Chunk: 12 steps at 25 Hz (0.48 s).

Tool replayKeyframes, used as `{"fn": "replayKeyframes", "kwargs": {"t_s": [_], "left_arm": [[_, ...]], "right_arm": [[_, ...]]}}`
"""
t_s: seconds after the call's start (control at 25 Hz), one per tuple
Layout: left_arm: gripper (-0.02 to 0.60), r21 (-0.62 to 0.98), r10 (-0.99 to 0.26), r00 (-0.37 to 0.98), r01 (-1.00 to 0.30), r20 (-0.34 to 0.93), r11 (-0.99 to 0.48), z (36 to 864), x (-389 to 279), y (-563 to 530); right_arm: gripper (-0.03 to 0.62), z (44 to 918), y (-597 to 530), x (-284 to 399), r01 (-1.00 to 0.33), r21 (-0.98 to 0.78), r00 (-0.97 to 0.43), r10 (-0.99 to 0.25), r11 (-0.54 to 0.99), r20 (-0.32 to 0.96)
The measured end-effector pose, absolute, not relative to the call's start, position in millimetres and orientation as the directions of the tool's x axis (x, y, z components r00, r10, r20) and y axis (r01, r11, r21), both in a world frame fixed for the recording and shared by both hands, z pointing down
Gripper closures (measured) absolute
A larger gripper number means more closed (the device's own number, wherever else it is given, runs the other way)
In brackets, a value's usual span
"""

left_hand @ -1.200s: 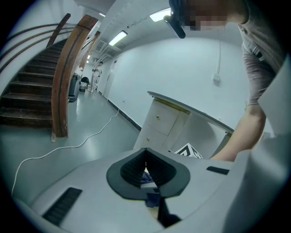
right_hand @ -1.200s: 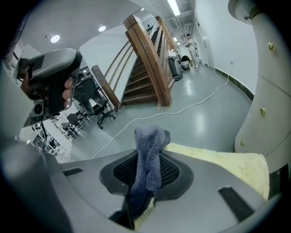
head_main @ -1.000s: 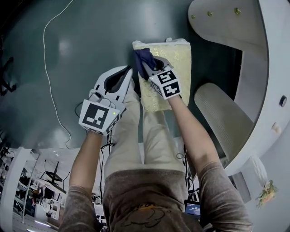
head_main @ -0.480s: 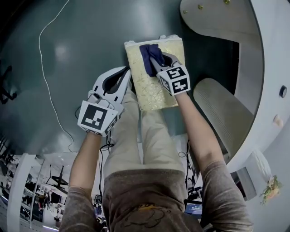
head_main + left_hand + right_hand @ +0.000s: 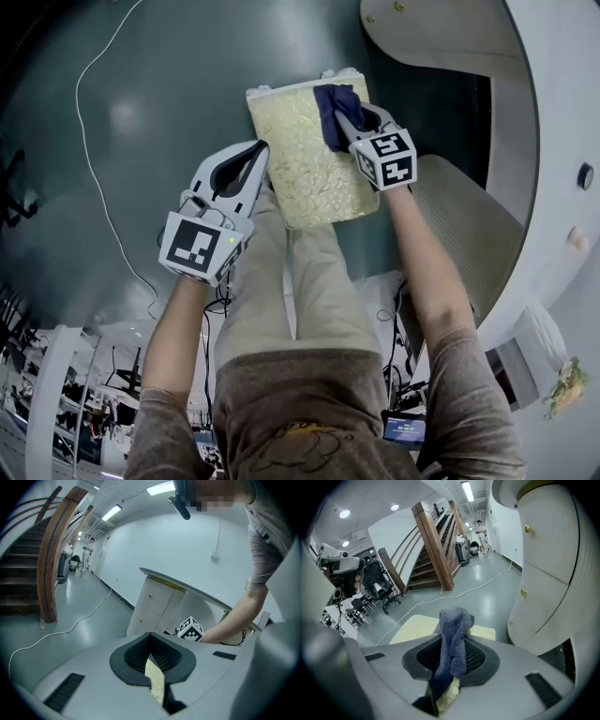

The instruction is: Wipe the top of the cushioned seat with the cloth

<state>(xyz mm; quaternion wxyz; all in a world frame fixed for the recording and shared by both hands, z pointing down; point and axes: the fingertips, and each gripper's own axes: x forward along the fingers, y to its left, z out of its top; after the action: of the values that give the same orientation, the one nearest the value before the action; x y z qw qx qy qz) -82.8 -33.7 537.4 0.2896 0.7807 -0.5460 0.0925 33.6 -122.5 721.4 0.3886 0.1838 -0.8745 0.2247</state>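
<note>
On the cushioned seat's (image 5: 295, 164) far right corner sits the blue cloth (image 5: 334, 103), pinched in the right gripper's (image 5: 349, 129) jaws (a fold sticks up past them). Beside the seat's left edge, the left gripper (image 5: 260, 153) hangs, jaws together and empty.

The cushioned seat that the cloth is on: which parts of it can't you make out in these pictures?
- Legs and sides: the head view looks steeply down, so only the top of the seat shows.
- The patch under the cloth and the right gripper: they cover it in the head view.
- Most of the top in the left gripper view: the left gripper blocks all but a sliver.
- Dirt or stains: too small to tell against the pattern.
</note>
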Motion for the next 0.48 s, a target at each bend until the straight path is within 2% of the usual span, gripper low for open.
{"fn": "replayKeyframes", "kwargs": {"t_s": [0.48], "left_arm": [[0.563, 0.348, -0.791, 0.399, -0.903, 0.465, -0.251, 538, -74, -35]], "right_arm": [[0.507, 725, -159, 96, -0.598, -0.145, -0.518, -0.243, 0.788, 0.82]]}}
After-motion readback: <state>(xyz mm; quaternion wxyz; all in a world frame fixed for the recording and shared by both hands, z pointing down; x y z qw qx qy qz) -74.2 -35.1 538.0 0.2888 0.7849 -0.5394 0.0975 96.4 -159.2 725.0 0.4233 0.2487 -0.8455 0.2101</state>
